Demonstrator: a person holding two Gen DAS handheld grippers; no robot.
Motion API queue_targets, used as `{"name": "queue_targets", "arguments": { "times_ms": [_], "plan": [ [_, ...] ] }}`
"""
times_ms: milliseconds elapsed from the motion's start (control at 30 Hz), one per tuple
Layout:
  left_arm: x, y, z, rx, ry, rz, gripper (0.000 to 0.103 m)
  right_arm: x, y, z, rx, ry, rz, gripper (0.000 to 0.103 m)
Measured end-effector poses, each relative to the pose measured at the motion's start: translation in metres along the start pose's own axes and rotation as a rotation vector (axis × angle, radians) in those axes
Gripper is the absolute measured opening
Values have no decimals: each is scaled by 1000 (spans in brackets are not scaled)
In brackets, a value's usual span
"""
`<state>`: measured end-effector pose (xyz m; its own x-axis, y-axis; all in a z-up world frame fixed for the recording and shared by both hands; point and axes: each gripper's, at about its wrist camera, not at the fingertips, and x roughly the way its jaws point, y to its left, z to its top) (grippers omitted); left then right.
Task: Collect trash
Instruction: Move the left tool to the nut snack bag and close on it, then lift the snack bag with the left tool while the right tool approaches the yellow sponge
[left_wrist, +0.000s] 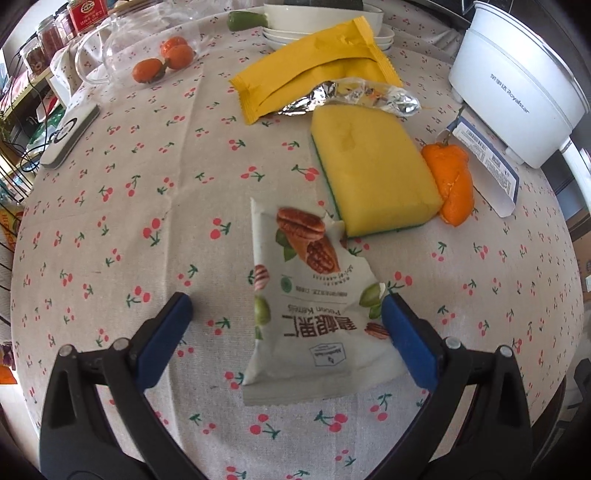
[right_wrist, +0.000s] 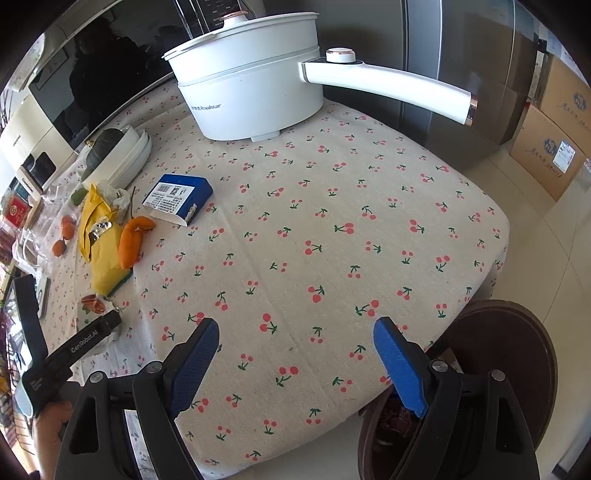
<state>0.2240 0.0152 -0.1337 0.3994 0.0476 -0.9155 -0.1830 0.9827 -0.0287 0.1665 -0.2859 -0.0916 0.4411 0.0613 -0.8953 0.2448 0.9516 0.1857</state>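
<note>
In the left wrist view a torn white pecan snack wrapper (left_wrist: 314, 314) lies flat on the cherry-print tablecloth (left_wrist: 110, 229). My left gripper (left_wrist: 286, 321) is open around it, its right pad touching the wrapper's right edge. Beyond lie a yellow sponge (left_wrist: 373, 170), orange peel (left_wrist: 452, 181), crumpled foil (left_wrist: 354, 98) and a yellow wrapper (left_wrist: 314, 70). My right gripper (right_wrist: 295, 350) is open and empty over the table's near right corner. A brown trash bin (right_wrist: 517, 369) stands below that corner. The left gripper also shows in the right wrist view (right_wrist: 74, 350).
A white Royalstar pot (right_wrist: 247, 92) stands at the back, with a blue box (right_wrist: 177, 199) near it. Stacked white bowls (left_wrist: 325, 26), small oranges (left_wrist: 162, 61), a glass jug (left_wrist: 122, 44) and a white phone-like device (left_wrist: 70, 136) sit at the far side.
</note>
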Motion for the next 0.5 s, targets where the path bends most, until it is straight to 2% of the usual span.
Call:
{"name": "queue_targets", "arguments": {
  "times_ms": [167, 233, 300, 333, 467, 500],
  "plan": [
    [-4, 8, 2, 113, 11, -52, 86, 0, 2, -1, 1, 2, 8, 87],
    [-5, 14, 5, 154, 16, -75, 75, 1, 4, -2, -4, 6, 11, 87],
    [-7, 23, 8, 172, 24, -106, 69, 2, 8, -3, -13, 10, 16, 87],
    [-8, 27, 9, 174, 27, -114, 63, 3, 10, -3, -18, 11, 17, 87],
    [-11, 42, 11, 153, 41, -162, 63, 4, 17, -4, -34, 16, 26, 87],
    [-11, 45, 12, 136, 51, -171, 70, 5, 19, -5, -36, 18, 30, 87]
  ]
}}
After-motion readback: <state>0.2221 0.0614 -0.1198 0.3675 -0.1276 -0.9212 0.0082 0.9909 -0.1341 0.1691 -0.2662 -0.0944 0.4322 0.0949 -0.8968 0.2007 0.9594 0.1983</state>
